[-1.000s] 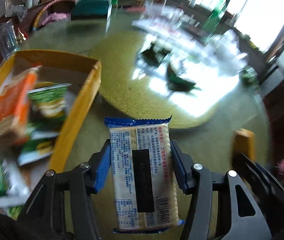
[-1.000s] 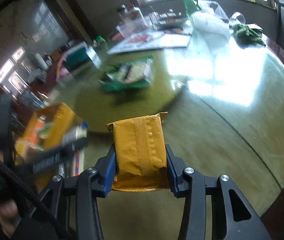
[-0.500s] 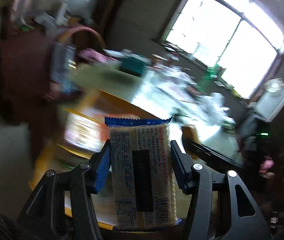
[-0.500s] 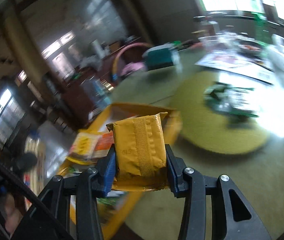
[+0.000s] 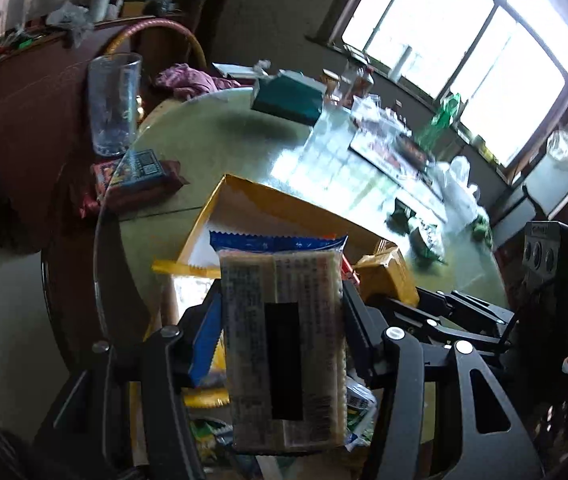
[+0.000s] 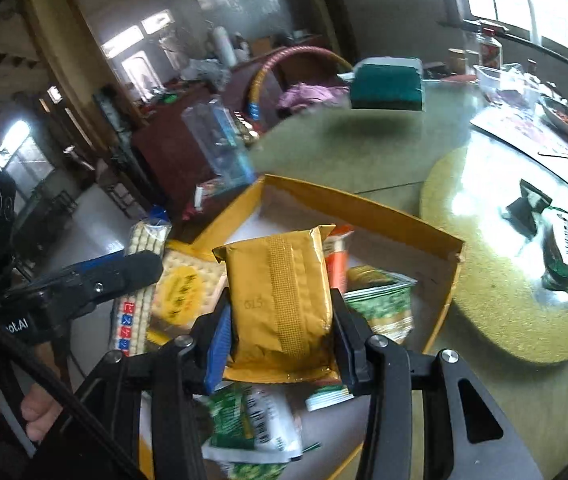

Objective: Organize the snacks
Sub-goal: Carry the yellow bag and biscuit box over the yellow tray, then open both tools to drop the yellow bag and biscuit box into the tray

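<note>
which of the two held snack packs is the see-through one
The cracker pack in the left gripper: crackers show through. The right gripper holds an opaque gold pack.

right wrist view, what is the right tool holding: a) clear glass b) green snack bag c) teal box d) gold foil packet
d: the right tool is shut on a gold foil packet, held above the yellow cardboard box of snacks.
</note>
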A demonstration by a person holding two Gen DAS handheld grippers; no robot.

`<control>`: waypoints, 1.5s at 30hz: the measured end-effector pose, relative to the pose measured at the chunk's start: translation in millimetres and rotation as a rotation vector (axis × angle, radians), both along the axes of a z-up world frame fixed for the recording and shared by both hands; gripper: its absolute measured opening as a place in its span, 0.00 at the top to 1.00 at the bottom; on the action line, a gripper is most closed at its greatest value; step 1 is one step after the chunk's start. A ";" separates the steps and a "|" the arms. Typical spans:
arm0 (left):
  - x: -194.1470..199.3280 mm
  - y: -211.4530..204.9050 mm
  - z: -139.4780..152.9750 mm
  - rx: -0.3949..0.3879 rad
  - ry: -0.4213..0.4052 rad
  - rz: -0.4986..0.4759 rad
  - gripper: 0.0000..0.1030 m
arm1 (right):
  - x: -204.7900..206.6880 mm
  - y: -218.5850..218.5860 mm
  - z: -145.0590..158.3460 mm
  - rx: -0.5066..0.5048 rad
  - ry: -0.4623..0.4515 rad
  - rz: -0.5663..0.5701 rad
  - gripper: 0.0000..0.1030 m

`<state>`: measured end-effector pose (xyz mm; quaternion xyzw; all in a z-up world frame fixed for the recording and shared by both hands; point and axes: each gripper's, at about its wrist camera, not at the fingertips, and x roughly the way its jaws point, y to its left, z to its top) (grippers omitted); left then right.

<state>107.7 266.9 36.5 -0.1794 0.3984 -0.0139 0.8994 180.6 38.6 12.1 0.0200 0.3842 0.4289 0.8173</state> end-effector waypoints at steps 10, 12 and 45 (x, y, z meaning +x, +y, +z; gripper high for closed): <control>18.3 -3.6 -5.3 0.180 0.114 -0.054 0.45 | 3.5 18.3 -5.4 -0.105 0.072 0.003 0.57; 20.0 -3.3 -5.3 0.175 0.135 -0.068 0.45 | 4.8 19.4 -2.4 -0.078 0.100 0.015 0.57; 14.0 -4.1 -7.1 0.264 0.017 0.234 0.24 | 9.2 22.1 8.7 0.039 -0.090 0.085 0.51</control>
